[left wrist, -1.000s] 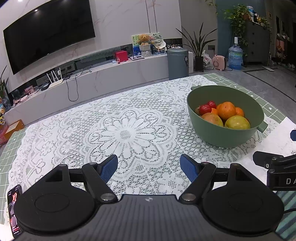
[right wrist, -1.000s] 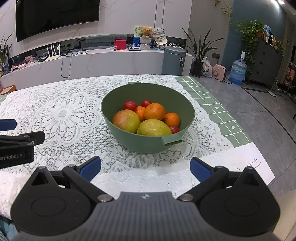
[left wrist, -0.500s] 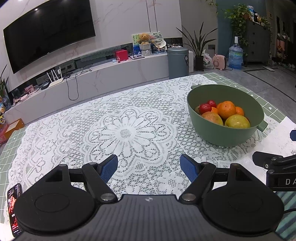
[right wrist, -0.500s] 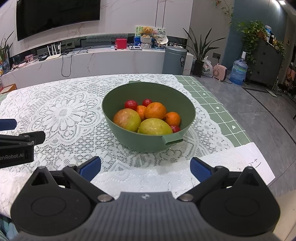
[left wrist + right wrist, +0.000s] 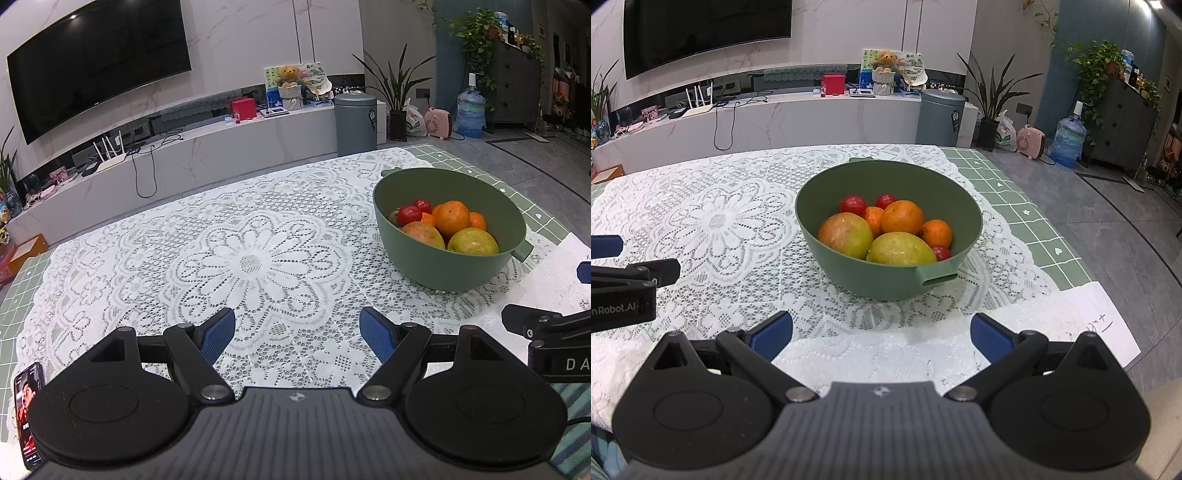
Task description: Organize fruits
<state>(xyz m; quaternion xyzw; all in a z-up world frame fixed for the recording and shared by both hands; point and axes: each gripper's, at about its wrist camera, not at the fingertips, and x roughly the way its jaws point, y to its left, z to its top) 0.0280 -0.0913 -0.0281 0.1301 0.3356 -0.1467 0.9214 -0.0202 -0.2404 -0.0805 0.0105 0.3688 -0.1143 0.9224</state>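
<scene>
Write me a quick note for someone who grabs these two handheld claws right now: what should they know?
Left gripper: open, empty, low over the lace tablecloth.
Right gripper: open, empty, facing the green bowl.
All visible fruit sits in the bowl: two mangoes, large orange, small oranges, red cherry tomatoes.
Done: nothing taken out yet.
Left: probably pick and sort the fruit; no destination is visible.
</scene>
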